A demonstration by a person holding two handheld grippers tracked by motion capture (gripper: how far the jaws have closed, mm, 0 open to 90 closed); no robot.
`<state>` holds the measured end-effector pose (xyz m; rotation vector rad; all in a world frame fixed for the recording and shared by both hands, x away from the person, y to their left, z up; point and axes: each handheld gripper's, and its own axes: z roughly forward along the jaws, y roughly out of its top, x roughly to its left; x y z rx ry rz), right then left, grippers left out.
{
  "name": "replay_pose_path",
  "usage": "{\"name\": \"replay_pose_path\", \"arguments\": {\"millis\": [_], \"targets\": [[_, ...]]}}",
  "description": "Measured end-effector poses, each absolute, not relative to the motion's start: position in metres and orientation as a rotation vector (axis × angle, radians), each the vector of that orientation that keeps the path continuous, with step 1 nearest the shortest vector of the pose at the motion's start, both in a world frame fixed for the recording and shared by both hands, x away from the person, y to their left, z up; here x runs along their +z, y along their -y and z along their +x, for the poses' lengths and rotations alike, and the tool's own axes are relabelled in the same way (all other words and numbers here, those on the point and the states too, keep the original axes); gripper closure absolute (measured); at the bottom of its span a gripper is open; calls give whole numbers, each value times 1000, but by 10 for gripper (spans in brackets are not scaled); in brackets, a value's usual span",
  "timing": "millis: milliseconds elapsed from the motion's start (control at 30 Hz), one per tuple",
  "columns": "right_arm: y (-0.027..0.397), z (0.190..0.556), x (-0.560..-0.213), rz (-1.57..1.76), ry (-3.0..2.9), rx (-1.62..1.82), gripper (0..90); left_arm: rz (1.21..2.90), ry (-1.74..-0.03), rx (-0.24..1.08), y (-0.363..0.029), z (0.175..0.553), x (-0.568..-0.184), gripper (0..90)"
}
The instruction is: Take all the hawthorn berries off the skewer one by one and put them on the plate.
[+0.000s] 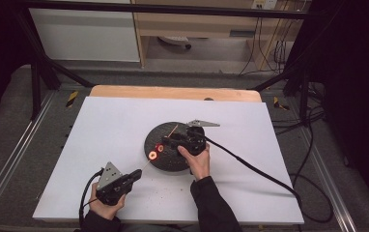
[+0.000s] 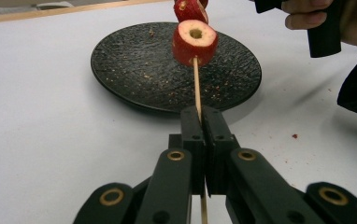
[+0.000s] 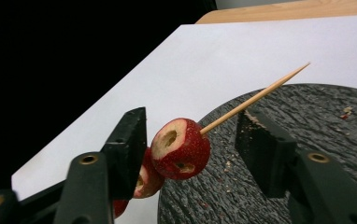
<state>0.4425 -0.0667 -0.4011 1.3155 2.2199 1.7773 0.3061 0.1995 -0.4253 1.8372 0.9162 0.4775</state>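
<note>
Left claw (image 2: 203,122) clamped on skewer (image 2: 196,84), red fruit pieces (image 3: 180,148) between right claw's (image 3: 193,140) parted pads, over black plate (image 2: 134,70)

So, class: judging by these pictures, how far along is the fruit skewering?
Done: red cored fruit pieces are already threaded on the wooden skewer, above the black plate. In hand: the left gripper clamps the skewer's end; the right gripper straddles the foremost piece, pads not yet pressing. Left: probably sliding that piece along the skewer.
</note>
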Motion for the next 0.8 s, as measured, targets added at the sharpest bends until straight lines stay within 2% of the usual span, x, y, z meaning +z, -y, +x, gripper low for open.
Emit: {"name": "replay_pose_path", "arguments": {"millis": [367,800], "targets": [[67,443,-401,1355,-2253,1835,607,1831,-913,479,-199,305,-426,883],[73,446,-389,1355,-2164,1857,614,1802,-899,489,-200,302,-422,884]]}}
